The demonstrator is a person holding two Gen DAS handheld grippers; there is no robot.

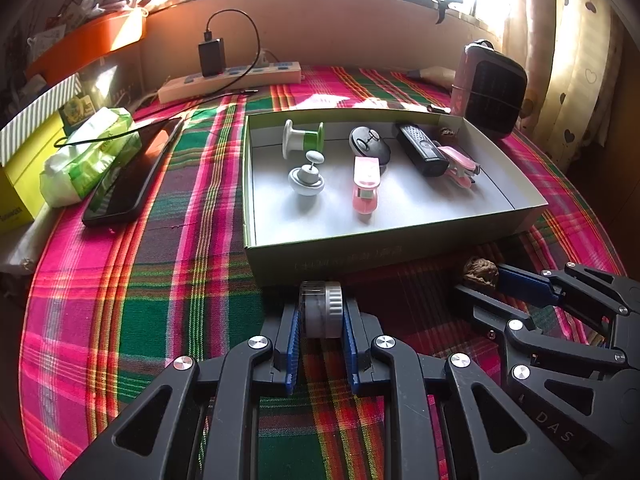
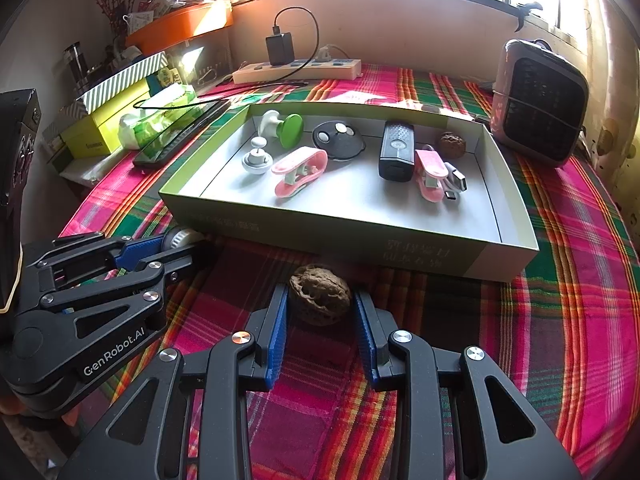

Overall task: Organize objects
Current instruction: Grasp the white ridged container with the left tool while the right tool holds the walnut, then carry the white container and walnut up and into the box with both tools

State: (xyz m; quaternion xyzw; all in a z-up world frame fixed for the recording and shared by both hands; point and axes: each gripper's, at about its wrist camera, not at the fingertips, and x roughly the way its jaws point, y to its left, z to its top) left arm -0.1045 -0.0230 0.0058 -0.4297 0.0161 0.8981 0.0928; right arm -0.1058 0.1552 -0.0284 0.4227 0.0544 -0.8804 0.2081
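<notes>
Plaid tablecloth [image 1: 120, 300]; box wall [image 2: 360, 236] directly ahead of gripped walnut [image 2: 320, 298].

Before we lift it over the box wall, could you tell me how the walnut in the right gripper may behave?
The walnut looks rigid and probably light. Its wrinkled shell should resist slipping, but its round shape may roll if released on the cloth.

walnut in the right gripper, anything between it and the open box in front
Only the box's near wall stands between them; the walnut, gripped by the right gripper, must be lifted over it. The floor behind that wall is bare; the items lie further back.
</notes>
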